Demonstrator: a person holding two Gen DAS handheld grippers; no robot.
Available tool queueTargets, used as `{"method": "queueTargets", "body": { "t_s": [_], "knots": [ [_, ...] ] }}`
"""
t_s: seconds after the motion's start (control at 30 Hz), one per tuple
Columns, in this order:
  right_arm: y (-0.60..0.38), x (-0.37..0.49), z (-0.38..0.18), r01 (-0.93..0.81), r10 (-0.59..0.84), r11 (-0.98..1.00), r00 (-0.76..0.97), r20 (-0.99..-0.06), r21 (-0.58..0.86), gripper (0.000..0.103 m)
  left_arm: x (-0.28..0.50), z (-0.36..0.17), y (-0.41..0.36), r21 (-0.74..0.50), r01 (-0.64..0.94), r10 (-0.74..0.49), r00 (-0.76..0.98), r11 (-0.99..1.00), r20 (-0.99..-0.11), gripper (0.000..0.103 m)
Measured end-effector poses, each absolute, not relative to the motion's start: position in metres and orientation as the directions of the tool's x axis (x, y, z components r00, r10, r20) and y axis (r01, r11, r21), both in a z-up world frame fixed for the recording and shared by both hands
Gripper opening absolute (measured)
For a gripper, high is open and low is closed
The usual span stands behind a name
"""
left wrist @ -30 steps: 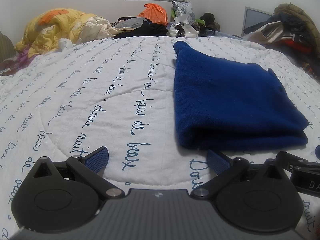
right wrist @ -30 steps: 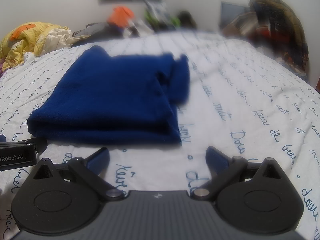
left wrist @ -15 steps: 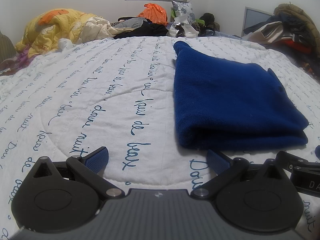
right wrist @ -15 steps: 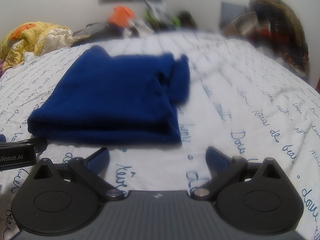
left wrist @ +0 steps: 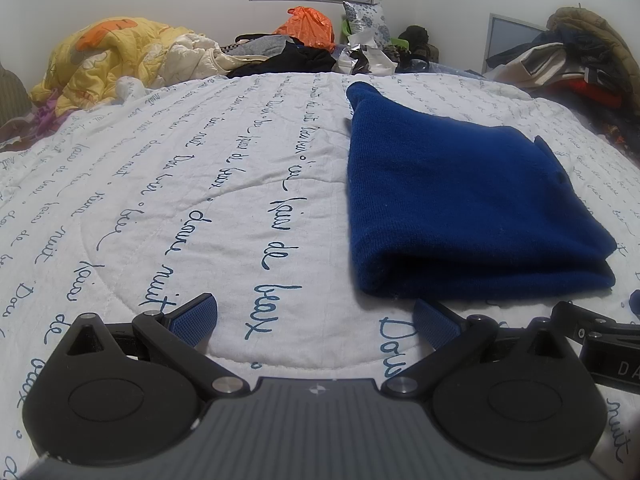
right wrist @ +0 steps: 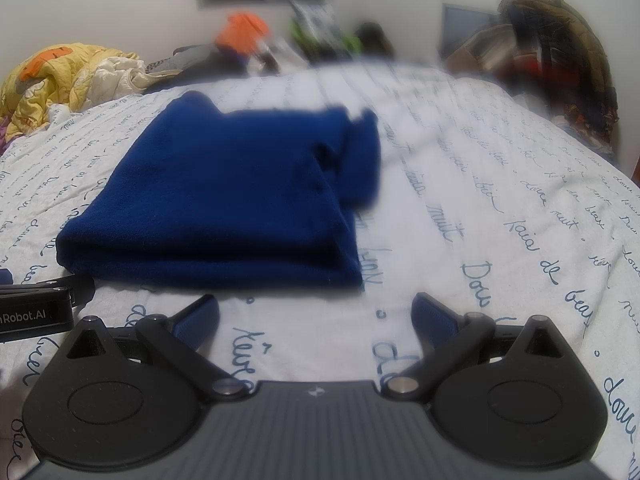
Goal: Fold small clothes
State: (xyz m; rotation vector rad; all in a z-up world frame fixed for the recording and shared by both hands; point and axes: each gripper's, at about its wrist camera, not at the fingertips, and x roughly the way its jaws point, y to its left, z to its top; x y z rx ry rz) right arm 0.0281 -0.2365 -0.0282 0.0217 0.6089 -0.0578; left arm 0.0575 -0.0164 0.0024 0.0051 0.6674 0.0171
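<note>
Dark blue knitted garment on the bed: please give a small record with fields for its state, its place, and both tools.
garment: dark blue knitted garment, folded into a flat stack
surface: white quilted bedspread with blue script
left tool: open, empty, garment ahead to its right
right tool: open, empty, garment ahead to its left
contact: neither tool touches the garment
</note>
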Motion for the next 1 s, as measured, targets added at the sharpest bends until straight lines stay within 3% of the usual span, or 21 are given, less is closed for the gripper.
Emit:
{"method": "queueTargets", "body": {
  "t_s": [0.3,0.53,1.0],
  "knots": [
    [-0.236,0.028,-0.027,0.047,-0.035,0.999,0.816,-0.577,0.006,0.103,0.056,0.004,-0.016,0.019,-0.01,0.02,0.779,1.0,-0.627,0.103],
    [-0.252,0.025,-0.012,0.039,0.043,0.992,0.786,-0.617,0.12,0.103,0.05,0.017,-0.015,0.061,-0.001,0.041,0.745,0.998,-0.665,0.103],
    [-0.236,0.016,-0.004,-0.016,0.037,0.999,0.798,-0.601,0.039,0.103,0.046,0.024,-0.01,0.034,-0.021,0.039,0.734,0.999,-0.678,0.103]
  ]
}}
